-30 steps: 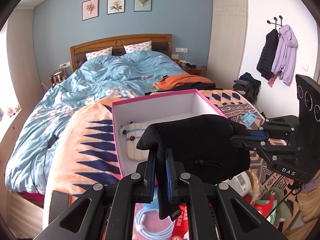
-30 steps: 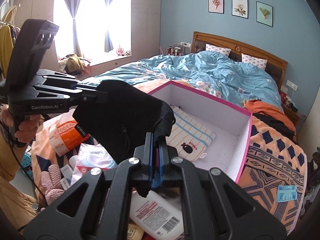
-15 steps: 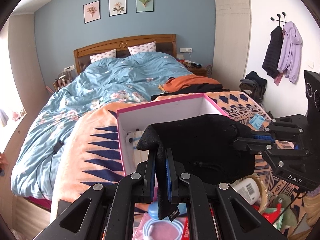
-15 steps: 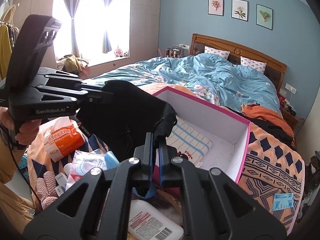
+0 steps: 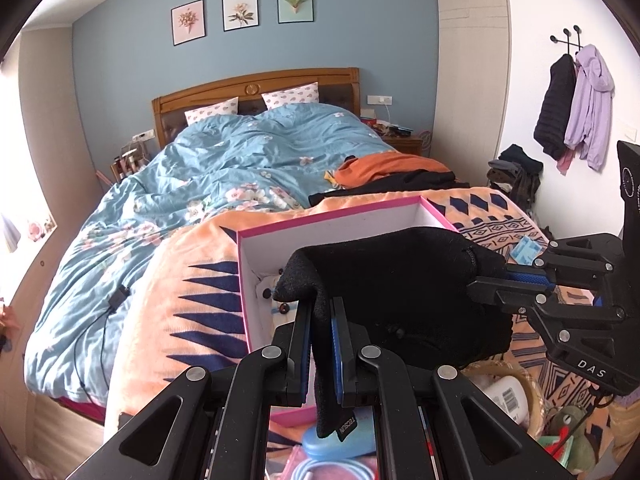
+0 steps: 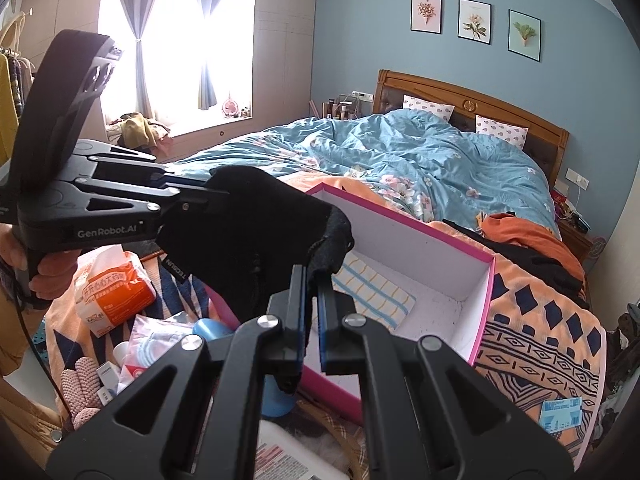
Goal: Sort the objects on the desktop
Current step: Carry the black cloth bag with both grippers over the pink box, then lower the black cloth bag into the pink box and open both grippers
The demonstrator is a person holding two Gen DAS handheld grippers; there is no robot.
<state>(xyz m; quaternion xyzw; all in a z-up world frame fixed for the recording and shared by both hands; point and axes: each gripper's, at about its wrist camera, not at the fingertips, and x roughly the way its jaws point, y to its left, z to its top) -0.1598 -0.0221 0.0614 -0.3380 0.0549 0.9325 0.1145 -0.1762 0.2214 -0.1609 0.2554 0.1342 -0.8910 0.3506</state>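
A black knit glove (image 5: 404, 292) hangs stretched between my two grippers, held in the air in front of a pink-edged white box (image 5: 340, 220). My left gripper (image 5: 321, 312) is shut on one end of the glove. My right gripper (image 6: 313, 284) is shut on the other end (image 6: 256, 236); it also shows in the left wrist view (image 5: 480, 282). The box (image 6: 480, 292) holds a striped cloth (image 6: 376, 292).
The box sits on an orange patterned blanket (image 5: 192, 280) on a bed with a blue quilt (image 5: 224, 176). Below the glove lie a tissue pack (image 6: 112, 292), a blue case (image 5: 340, 440), a white bottle (image 5: 506, 396), a pink knit glove (image 6: 80, 384) and a wicker basket (image 5: 524, 384).
Both grippers have risen and drawn back a little with the glove still stretched between them; the box and the clutter below now sit lower and farther off in both views.
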